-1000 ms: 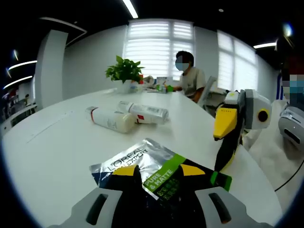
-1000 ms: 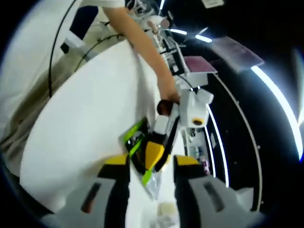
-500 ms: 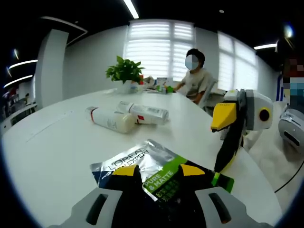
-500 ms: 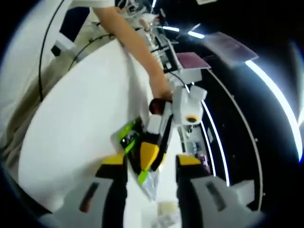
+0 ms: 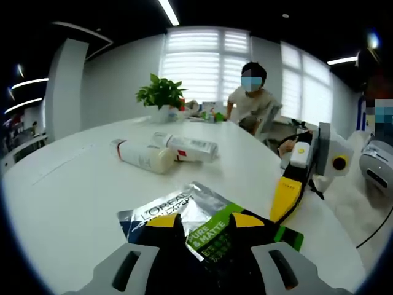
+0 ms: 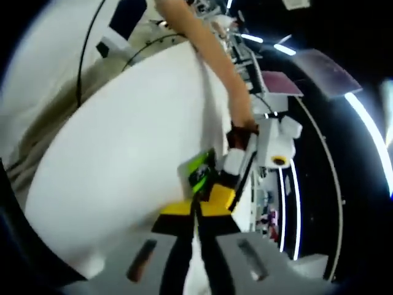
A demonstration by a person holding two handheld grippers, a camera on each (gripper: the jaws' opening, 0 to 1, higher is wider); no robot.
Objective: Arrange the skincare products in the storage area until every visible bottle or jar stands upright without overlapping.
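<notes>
Left gripper view. We list a white round desk carrying two skincare bottles and one sachet. The white bottle lies on its side; the second bottle, with a printed label, lies on its side just behind it, the two touching or nearly so. The silver-and-green L'Oréal sachet lies flat near the desk edge, its near end between our left claw, whose jaws sit close on either side of it; we judge it gripped, though contact is partly hidden. The right claw enters from the right, its yellow tip down at the sachet's far corner. Also entered: a potted plant at the far side, small items beside it too small to name, and a seated person.

Right gripper view. We list the right claw with jaws drawn together, apparently pinching the sachet's edge. The left claw and the hand holding it lie beyond.

Progress, as we judge it: nothing stands upright yet. Both bottles remain to be raised and separated. No container or tray appears; the storage area is the bare desk.
</notes>
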